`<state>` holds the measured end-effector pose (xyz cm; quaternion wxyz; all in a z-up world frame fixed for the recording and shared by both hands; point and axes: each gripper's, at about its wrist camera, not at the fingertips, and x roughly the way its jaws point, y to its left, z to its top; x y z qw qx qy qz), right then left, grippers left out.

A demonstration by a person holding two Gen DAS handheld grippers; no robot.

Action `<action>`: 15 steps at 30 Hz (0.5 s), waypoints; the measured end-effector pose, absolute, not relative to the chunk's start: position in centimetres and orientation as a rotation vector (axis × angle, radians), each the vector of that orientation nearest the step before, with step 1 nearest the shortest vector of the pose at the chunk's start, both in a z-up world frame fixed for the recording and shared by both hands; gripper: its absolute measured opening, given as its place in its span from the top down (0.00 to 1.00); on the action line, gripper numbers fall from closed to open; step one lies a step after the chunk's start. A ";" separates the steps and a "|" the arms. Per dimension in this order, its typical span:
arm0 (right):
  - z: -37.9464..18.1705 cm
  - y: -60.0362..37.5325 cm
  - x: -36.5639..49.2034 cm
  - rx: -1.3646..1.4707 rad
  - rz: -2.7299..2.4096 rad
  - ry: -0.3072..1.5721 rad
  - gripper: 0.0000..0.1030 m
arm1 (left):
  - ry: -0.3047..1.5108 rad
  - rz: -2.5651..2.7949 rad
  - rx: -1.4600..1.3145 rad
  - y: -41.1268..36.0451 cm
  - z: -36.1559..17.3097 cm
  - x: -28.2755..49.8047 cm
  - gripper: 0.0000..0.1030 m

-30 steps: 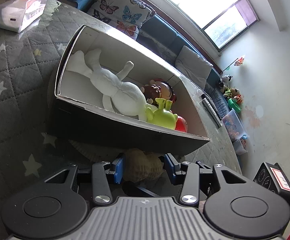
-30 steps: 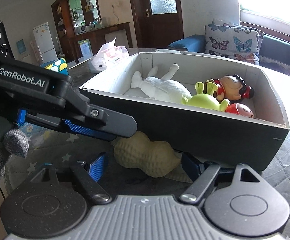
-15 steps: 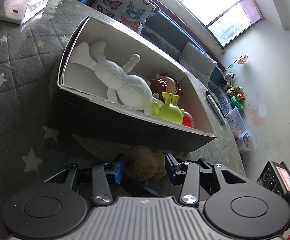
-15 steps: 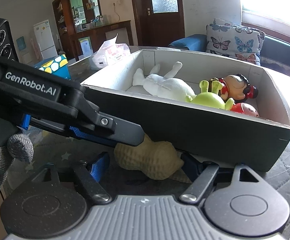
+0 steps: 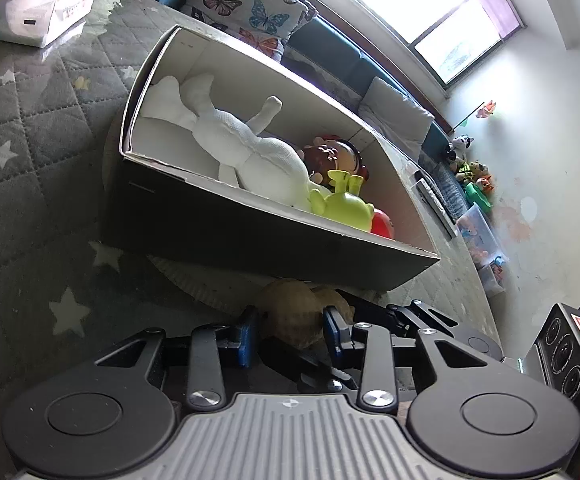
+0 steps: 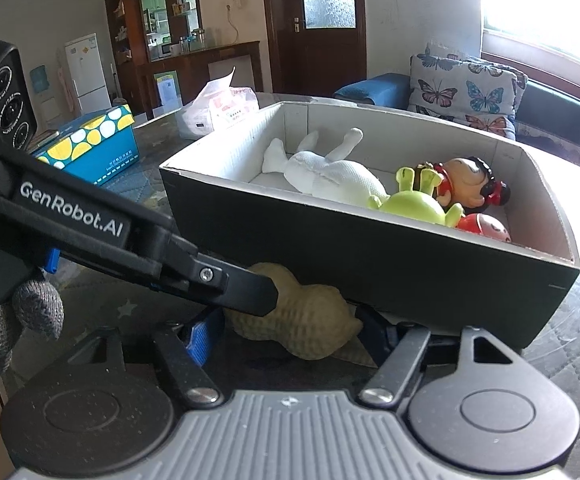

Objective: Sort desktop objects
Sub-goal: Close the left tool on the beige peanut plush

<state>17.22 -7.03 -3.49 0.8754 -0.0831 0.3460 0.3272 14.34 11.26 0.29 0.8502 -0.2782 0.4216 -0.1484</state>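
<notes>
A tan peanut toy (image 5: 290,312) (image 6: 309,320) lies on the quilted table against the near wall of a black box (image 5: 250,240) (image 6: 369,264). My left gripper (image 5: 290,334) straddles its middle with the jaws closing, and the blue pads press its sides. My right gripper (image 6: 290,336) spans the peanut lengthwise. Its jaws are also closing, and the pads stand just off the two ends. The box holds a white plush (image 5: 258,152) (image 6: 337,180), a green toy (image 5: 341,204) (image 6: 413,204), a doll (image 6: 469,188) and a red toy (image 6: 485,228).
A tissue pack (image 5: 42,12) (image 6: 218,108) lies beyond the box's far left end. A blue spotted box (image 6: 94,140) stands at the left. A grey gloved hand (image 6: 6,332) holds the left gripper. A sofa with butterfly cushions (image 6: 465,92) runs behind the table.
The left jaws have narrowed onto the peanut toy. The right jaws have drawn in toward its two ends. Neither hand has shifted, and the peanut lies where it was.
</notes>
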 end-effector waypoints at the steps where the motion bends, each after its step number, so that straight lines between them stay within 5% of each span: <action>1: -3.4 -7.1 17.0 -0.177 0.684 0.720 0.29 | 0.886 -0.314 -0.583 11.3 0.4 14.3 0.64; 15: -0.4 -7.7 14.9 -0.219 0.697 0.643 0.30 | 0.835 -0.346 -0.585 11.2 2.9 12.5 0.66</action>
